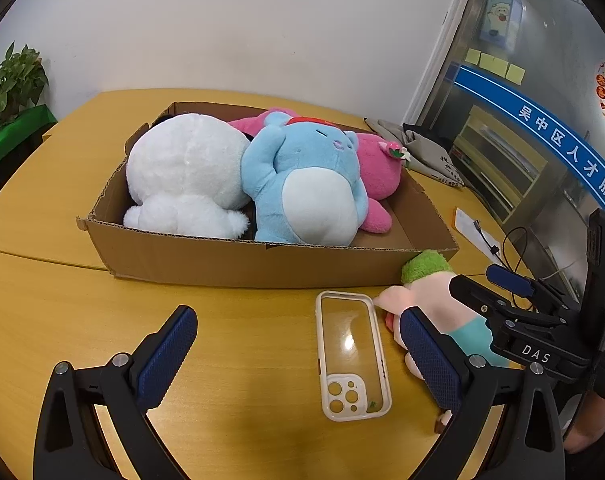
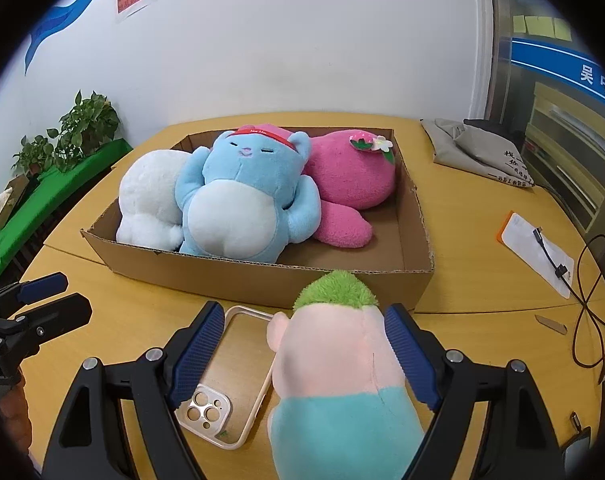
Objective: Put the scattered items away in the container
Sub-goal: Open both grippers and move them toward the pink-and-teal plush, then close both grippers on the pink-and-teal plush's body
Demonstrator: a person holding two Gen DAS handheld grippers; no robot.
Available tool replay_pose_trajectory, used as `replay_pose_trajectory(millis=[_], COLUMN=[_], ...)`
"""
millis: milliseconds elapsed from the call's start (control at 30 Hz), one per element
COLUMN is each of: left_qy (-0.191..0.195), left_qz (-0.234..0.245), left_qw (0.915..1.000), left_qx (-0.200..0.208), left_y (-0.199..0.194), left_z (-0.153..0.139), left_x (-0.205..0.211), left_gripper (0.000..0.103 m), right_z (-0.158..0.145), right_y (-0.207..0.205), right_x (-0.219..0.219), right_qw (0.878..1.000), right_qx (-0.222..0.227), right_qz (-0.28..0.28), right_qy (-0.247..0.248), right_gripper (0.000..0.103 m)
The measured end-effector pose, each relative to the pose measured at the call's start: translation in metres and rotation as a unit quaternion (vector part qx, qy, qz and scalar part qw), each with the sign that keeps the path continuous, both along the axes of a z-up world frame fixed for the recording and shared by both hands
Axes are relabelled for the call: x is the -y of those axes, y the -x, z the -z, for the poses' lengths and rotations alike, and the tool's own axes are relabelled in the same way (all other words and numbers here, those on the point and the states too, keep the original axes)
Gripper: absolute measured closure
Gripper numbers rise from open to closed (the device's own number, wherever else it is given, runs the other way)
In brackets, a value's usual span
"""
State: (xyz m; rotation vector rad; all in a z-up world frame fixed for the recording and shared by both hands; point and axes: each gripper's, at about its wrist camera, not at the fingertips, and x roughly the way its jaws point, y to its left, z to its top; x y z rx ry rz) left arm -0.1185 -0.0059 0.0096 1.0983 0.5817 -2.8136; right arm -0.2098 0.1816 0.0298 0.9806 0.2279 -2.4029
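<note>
While open, right claw (image 2: 304, 354) straddles green-haired doll (image 2: 334, 364) beside box (image 2: 262, 276).

From my right hand-held gripper (image 2: 302, 354), whose blue-padded jaws are spread wide, I see a pink plush with green hair (image 2: 334, 364) lying between them on the wooden surface (image 2: 114, 320), with a clear phone case (image 2: 226, 380) just beside it on the left. Beyond sits an open cardboard box (image 2: 262, 280) holding a white plush (image 2: 150, 200), a blue bear plush (image 2: 242, 204) and a magenta plush (image 2: 350, 184). My left hand-held gripper (image 2: 50, 300) shows at the left edge.
</note>
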Motion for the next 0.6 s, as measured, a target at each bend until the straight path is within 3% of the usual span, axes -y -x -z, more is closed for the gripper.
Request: replay_pose_trajectory(millis=[600], left_qy=[-0.005], left_qz=[-0.001], left_qw=[0.9999], left_qx=[0.013], left_y=[0.0042], left_z=[0.0071], left_x=[-0.0015], left_gripper=[0.000], right_z=[0.0073], right_y=[0.0035], right_x=[0.0013], right_qw=[1.000], right_qx=[0.012], right_qz=[-0.001], right_qy=[-0.005], right_gripper=[0.020])
